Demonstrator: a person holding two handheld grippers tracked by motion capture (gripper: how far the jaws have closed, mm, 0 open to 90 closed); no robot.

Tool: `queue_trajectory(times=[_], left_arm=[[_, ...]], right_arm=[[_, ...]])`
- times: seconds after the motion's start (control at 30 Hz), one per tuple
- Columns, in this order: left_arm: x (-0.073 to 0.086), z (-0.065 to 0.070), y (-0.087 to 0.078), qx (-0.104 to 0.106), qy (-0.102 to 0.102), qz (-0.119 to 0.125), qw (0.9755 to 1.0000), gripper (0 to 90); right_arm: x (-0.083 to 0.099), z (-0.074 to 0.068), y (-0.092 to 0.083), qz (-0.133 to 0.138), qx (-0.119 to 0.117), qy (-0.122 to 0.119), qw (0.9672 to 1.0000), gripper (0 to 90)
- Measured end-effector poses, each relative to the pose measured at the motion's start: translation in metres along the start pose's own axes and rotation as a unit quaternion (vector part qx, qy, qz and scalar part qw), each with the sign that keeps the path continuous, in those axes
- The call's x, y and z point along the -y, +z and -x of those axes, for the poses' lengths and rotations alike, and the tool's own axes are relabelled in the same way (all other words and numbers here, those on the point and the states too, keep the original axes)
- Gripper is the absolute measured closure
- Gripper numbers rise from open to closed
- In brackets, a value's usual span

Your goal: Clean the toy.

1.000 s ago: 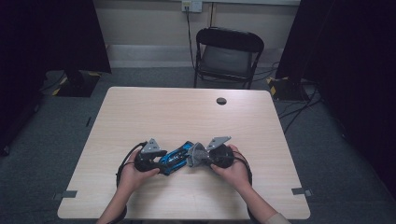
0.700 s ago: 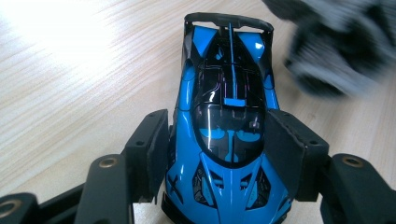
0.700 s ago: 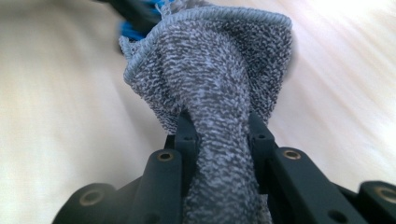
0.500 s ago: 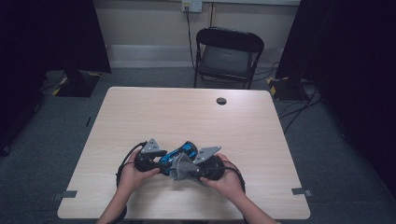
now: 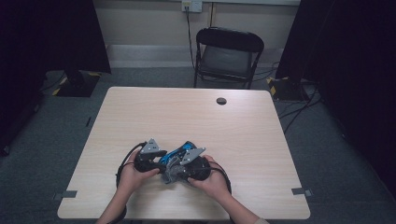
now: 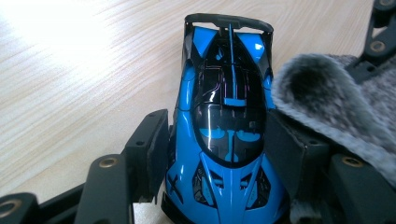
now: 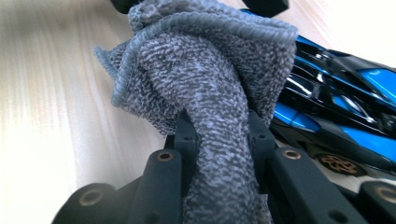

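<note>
Pale wood table [image 5: 243, 140] under dim room light, with both forearms coming in from six o'clock; left hand [image 5: 133, 177] cups the left gripper [image 6: 217, 154], its jaws about half open and clamped on the flanks of a blue toy car [image 6: 224, 116] resting near the table's front edge; right hand [image 5: 212, 179] brings the right gripper [image 7: 219, 135] in from three o'clock, jaws nearly closed and pinching a grey cloth [image 7: 210, 84] that presses against the car's side; farther off, at twelve o'clock, a black folding chair [image 5: 229, 51] stands beyond the table.
</note>
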State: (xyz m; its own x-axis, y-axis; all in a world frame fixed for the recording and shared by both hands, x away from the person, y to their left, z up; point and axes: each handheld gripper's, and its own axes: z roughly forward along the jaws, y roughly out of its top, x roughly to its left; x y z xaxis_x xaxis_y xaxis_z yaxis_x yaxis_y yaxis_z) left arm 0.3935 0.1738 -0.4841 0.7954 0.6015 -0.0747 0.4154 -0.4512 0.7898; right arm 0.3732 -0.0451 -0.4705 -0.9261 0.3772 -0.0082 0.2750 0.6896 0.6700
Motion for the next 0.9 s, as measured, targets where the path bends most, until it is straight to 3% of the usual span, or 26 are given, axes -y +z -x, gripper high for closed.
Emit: queue_trajectory(times=[0.17, 0.63, 0.9], left_arm=[[0.000, 0.000, 0.000, -0.003, 0.000, 0.001, 1.0000, 41.1], [0.000, 0.001, 0.000, -0.003, -0.001, 0.001, 1.0000, 41.1], [0.000, 0.001, 0.000, -0.004, 0.001, 0.000, 1.0000, 41.1]], right_arm=[[0.004, 0.006, -0.005, -0.003, 0.014, 0.004, 0.9999, 72.3], [0.029, 0.040, -0.026, -0.005, 0.060, 0.049, 0.9970, 72.3], [0.032, 0.046, -0.030, -0.010, 0.072, 0.048, 0.9962, 72.3]])
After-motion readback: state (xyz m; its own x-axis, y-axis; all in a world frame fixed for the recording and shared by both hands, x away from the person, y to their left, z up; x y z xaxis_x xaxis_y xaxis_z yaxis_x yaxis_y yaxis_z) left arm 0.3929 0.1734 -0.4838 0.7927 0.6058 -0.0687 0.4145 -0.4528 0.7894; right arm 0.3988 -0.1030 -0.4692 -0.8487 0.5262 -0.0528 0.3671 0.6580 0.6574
